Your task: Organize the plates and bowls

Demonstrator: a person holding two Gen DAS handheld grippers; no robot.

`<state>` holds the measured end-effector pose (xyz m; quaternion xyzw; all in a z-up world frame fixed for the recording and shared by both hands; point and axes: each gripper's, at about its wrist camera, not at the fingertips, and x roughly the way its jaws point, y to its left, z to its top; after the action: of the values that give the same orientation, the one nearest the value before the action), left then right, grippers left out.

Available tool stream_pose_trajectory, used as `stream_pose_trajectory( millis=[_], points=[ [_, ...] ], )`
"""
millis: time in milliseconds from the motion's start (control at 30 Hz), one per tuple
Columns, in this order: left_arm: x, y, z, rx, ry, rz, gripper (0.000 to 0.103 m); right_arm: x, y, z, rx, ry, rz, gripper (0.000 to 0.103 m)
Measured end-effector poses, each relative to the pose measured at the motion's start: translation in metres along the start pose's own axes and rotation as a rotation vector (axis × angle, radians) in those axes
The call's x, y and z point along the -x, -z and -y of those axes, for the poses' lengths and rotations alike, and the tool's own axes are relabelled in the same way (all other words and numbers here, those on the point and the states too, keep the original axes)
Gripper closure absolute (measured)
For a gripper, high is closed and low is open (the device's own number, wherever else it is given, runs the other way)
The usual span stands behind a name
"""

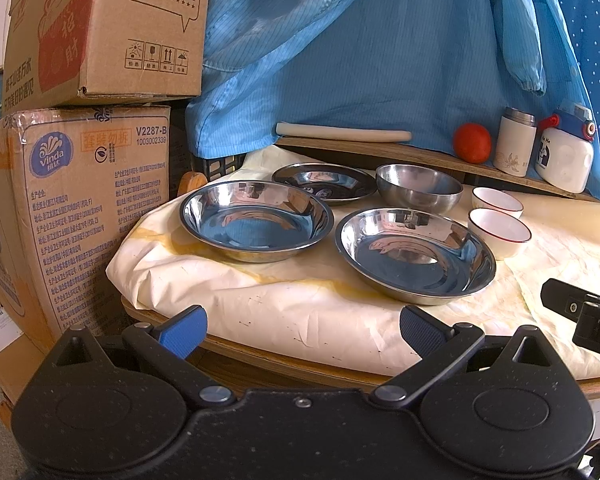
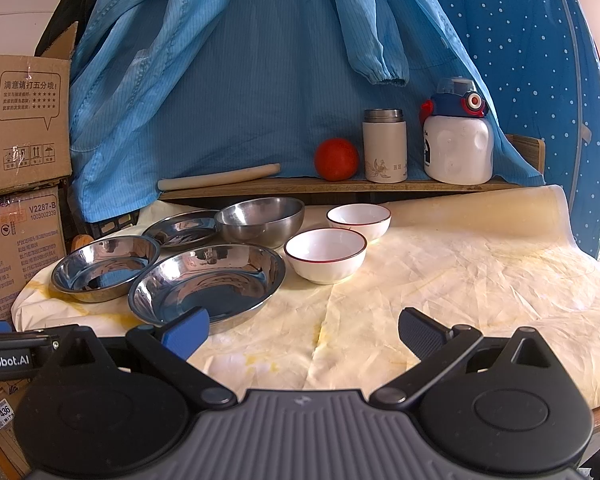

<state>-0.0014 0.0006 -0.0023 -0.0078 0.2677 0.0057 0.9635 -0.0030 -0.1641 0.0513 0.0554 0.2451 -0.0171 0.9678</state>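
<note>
Steel plates, three: near-right plate [image 2: 206, 286], left plate [image 2: 104, 268], smaller back plate [image 2: 184, 228], all on the cream-covered table [image 2: 460, 280]. Steel bowl [image 2: 260, 218] behind them, touching the back plate's rim. Two white red-rimmed bowls to the right: front bowl [image 2: 326, 254], rear bowl [image 2: 359, 220], close together. Left gripper [image 1: 300, 332] at table edge, jaws apart, holding nothing. Right gripper [image 2: 302, 330] likewise spread wide, empty, its left finger overlapping the near plate's rim in view. Tomato [image 2: 336, 159] on the back shelf.
</note>
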Motion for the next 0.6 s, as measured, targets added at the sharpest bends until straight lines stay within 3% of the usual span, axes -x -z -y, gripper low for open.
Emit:
stream_pose_trajectory(
  millis=[600],
  points=[
    [-0.0013, -0.0015, 0.0006, 0.0, -0.001, -0.001, 0.001, 0.0025, -0.0014, 0.0037, -0.001, -0.003, -0.002, 0.0]
  ],
)
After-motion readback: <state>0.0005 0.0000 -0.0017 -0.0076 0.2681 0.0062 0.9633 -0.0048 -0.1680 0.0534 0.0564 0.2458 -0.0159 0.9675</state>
